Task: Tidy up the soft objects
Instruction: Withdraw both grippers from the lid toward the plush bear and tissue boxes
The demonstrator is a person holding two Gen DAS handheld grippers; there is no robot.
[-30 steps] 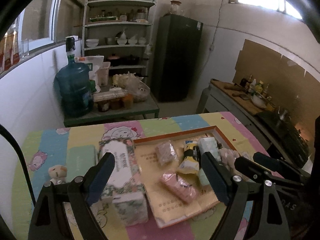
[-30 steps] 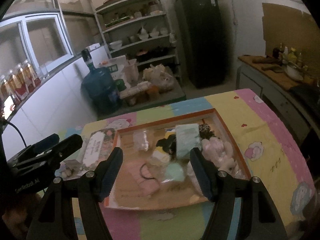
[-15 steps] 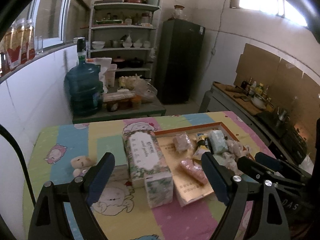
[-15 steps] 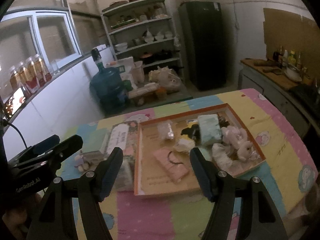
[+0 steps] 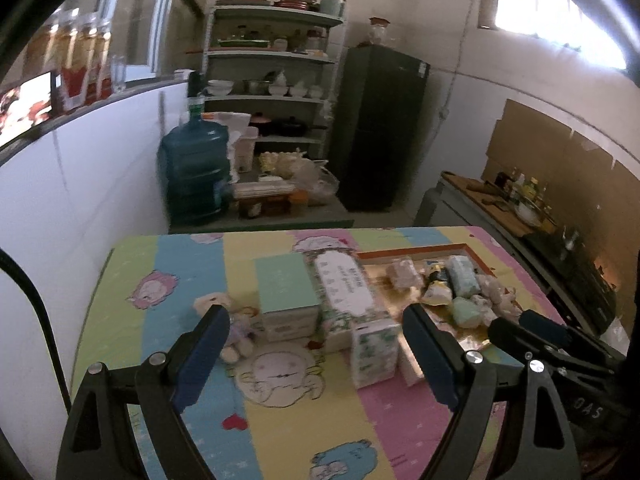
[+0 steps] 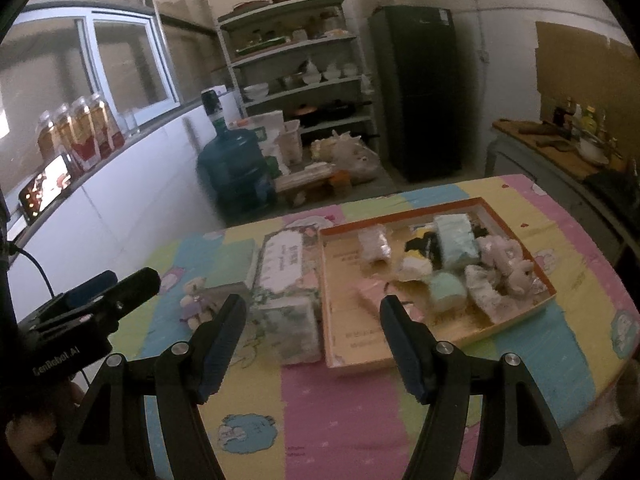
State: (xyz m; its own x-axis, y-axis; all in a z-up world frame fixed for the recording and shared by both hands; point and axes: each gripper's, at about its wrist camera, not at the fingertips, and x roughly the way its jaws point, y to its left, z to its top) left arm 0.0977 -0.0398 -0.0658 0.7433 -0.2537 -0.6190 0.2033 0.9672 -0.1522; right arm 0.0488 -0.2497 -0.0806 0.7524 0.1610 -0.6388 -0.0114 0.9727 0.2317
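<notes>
The surface (image 6: 344, 412) wears a pastel cartoon-print cloth. Just ahead of the right tool (image 6: 312, 344) lies a floral tissue box (image 6: 286, 280); beyond its right finger sits an orange-rimmed tray (image 6: 516, 236). A mint-topped box (image 5: 286, 292) rests beside the floral one, ahead of the left tool (image 5: 316, 354), with a small teddy bear (image 5: 234, 322) by that tool's left finger.

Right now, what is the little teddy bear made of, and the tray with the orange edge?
The teddy bear looks like fuzzy plush fabric: its outline is soft and woolly, not shiny. The tray looks like cardboard: thin flat walls, sharp folded corners and a matte tan floor with print on it, though one patch glints gold in the left view, so it may be coated.
</notes>
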